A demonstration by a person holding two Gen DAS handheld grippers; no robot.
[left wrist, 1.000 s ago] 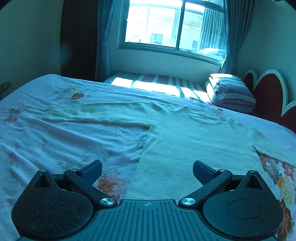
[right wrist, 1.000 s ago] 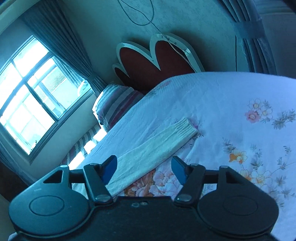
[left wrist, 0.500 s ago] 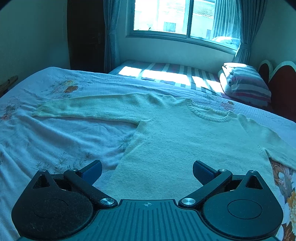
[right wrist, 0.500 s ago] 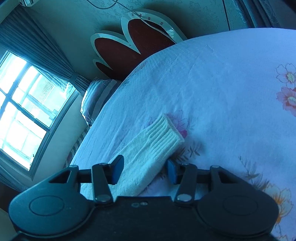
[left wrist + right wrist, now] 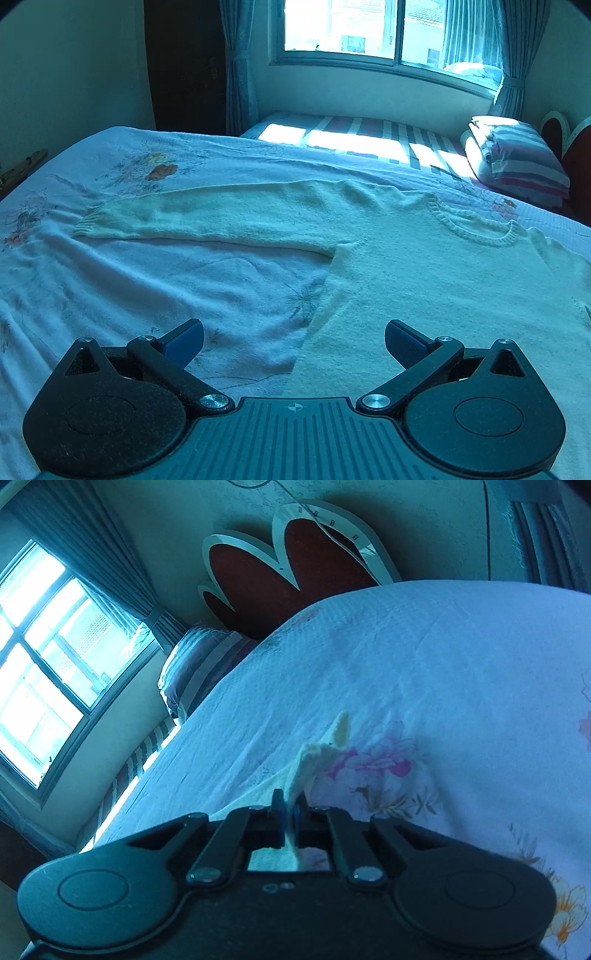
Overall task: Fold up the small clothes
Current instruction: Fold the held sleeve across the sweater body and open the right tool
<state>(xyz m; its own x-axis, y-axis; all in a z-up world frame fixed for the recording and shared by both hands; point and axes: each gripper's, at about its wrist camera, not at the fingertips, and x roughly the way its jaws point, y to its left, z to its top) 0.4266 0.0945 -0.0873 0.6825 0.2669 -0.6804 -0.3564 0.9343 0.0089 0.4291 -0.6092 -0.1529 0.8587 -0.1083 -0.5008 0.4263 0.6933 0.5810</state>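
Note:
A pale cream knitted sweater (image 5: 424, 280) lies flat on the floral bedspread (image 5: 129, 280), front up, its collar toward the window. One sleeve (image 5: 207, 214) stretches out to the left, ending in a ribbed cuff. My left gripper (image 5: 293, 341) stands open low over the sweater's lower left edge, nothing between its fingers. In the right wrist view my right gripper (image 5: 290, 810) is shut on the other sleeve's cuff (image 5: 317, 757), which sticks up crumpled past the pads.
A striped folded quilt (image 5: 517, 158) lies by the red scalloped headboard (image 5: 288, 572) at the bed's far right. A striped mattress (image 5: 354, 136) lies under the window behind the bed. Bare bedspread (image 5: 443, 683) spreads beyond the held cuff.
My right gripper moved down onto the sleeve cuff and closed on it, bunching it up. My left gripper slid left and lower, so the sweater's left edge now lies between its fingers.

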